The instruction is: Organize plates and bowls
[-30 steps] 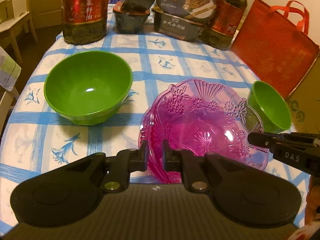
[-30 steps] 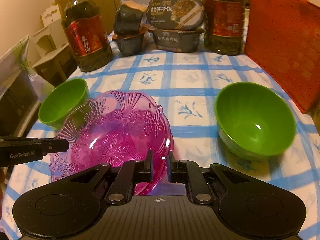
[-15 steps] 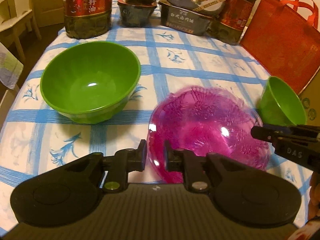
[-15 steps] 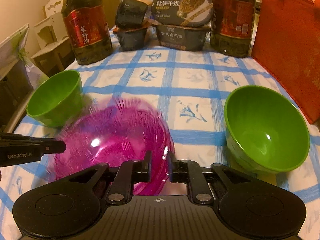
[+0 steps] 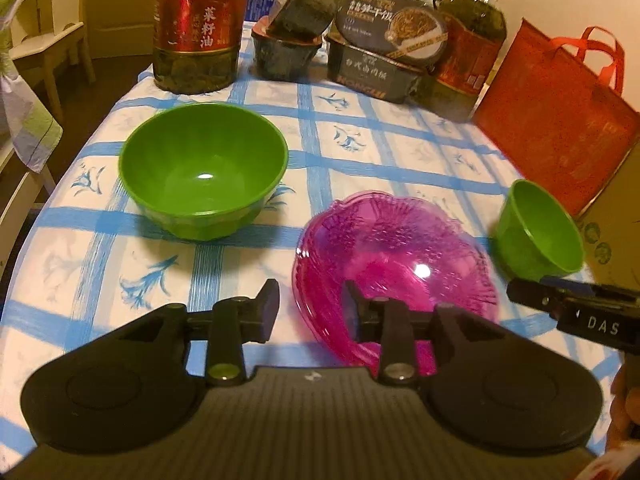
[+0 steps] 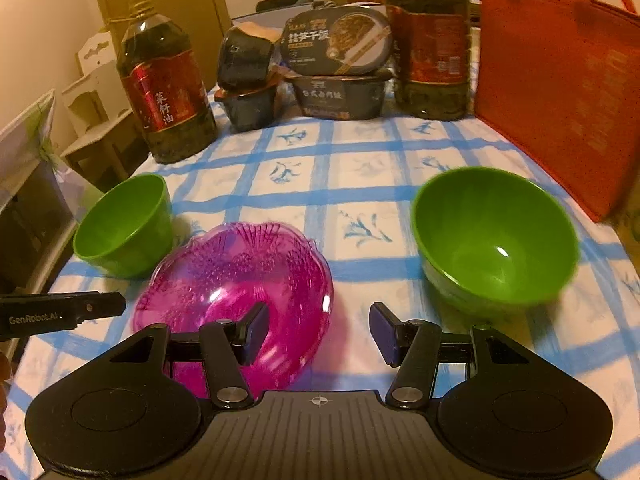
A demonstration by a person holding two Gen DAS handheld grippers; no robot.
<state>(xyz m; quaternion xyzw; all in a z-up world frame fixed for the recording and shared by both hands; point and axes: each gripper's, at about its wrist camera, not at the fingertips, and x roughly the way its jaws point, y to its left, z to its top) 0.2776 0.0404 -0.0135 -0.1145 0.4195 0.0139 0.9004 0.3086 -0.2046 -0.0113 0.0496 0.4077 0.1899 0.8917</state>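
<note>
A clear pink patterned plate (image 5: pixel 400 256) (image 6: pixel 236 276) lies on the checked tablecloth, seemingly on top of a second pink plate. One green bowl (image 5: pixel 204 172) (image 6: pixel 124 224) stands to its left, another green bowl (image 5: pixel 536 232) (image 6: pixel 492 236) to its right. My left gripper (image 5: pixel 310 312) is at the plate's near left rim, jaws opening, pads off the rim. My right gripper (image 6: pixel 320 330) is at the near right rim, jaws opening wider, pads also clear of it. Each gripper shows side-on in the other view: right gripper (image 5: pixel 520 294), left gripper (image 6: pixel 116 306).
Along the table's back stand two large oil bottles (image 5: pixel 196 28) (image 6: pixel 432 44) and stacked dark food boxes (image 5: pixel 380 52) (image 6: pixel 336 68). A red tote bag (image 5: pixel 556 140) (image 6: pixel 560 92) stands at the right edge. A white chair (image 5: pixel 44 52) is off the left side.
Both grippers were shut on the pink plate's near rim, holding it tilted up. The plate has come down flat on the table, and both grippers have opened and drawn back a little.
</note>
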